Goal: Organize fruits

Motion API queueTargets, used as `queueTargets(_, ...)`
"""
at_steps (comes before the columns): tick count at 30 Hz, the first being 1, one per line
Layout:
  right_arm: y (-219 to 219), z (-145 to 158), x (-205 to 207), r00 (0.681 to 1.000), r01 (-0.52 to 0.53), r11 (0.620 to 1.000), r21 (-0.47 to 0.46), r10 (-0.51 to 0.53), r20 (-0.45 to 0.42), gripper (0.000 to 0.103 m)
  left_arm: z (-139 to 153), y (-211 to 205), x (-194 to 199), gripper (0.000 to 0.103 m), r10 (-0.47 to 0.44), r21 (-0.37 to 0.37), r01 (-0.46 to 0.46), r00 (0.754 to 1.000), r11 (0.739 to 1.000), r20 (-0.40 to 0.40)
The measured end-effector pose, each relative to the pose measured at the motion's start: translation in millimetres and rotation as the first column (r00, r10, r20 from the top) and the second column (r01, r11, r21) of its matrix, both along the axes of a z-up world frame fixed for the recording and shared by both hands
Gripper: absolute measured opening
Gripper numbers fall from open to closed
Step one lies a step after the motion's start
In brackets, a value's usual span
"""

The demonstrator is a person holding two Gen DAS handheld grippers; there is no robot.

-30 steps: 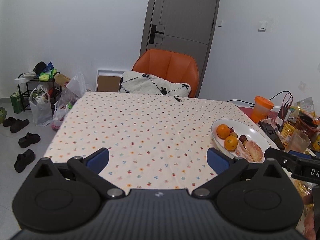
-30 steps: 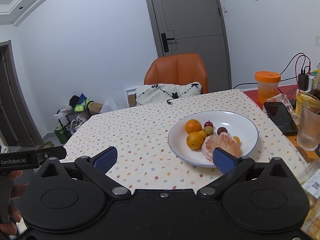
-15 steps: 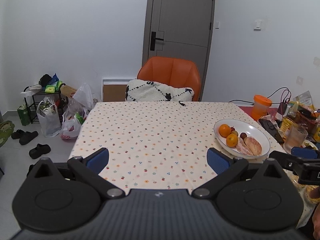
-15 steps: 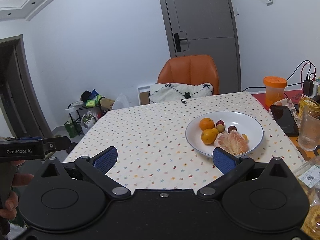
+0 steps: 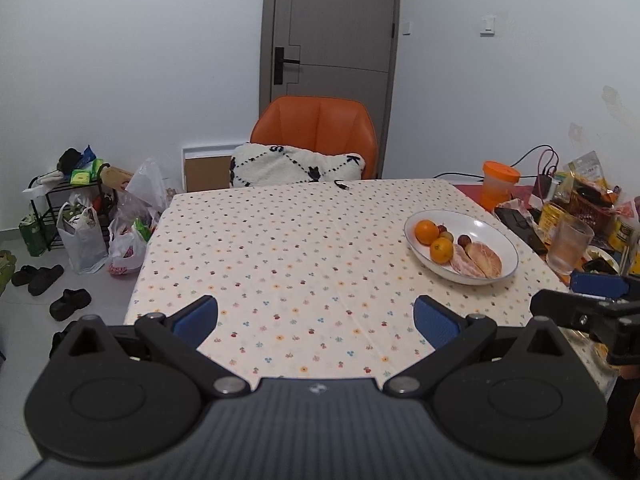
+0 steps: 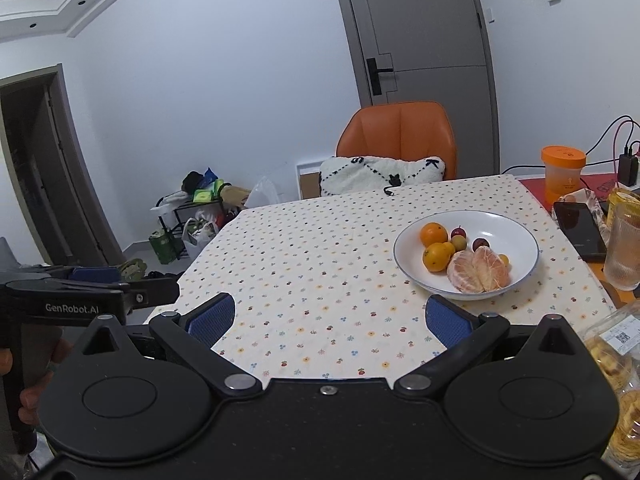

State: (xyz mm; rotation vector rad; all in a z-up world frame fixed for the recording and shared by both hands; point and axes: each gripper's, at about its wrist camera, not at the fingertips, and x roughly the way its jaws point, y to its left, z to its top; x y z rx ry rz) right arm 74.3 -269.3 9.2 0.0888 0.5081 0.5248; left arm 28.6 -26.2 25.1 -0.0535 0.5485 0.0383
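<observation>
A white bowl (image 6: 520, 236) (image 5: 486, 226) on the right of the floral tablecloth holds two oranges (image 6: 434, 234), a peeled citrus (image 6: 478, 270) (image 5: 478, 260), and several small dark and yellow fruits (image 6: 459, 233). My right gripper (image 6: 328, 318) is open and empty above the table's near edge, short of the bowl. My left gripper (image 5: 316, 318) is also open and empty, over the near middle of the table, left of the bowl. Each gripper shows at the edge of the other's view.
An orange-lidded cup (image 6: 563, 172), a black phone (image 6: 582, 230), a ribbed glass (image 6: 624, 246), snack packets (image 5: 588, 192) and cables crowd the table's right side. An orange chair (image 5: 316, 136) with a cushion stands at the far edge. Bags and shoes (image 5: 72, 304) lie on the floor left.
Both grippers have drawn back and risen from the table, so the bowl looks smaller and farther. Their jaws stay open. The fruit has not moved.
</observation>
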Motion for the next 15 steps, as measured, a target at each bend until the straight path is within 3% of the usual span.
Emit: queueTargets(15,-5.2,0.9,-0.5,1.0,0.009,1.0,0.006,-0.009,-0.001,0.103,-0.2,0.9,-0.2,0.103,0.004,-0.002,-0.004,1.0,1.0,-0.003)
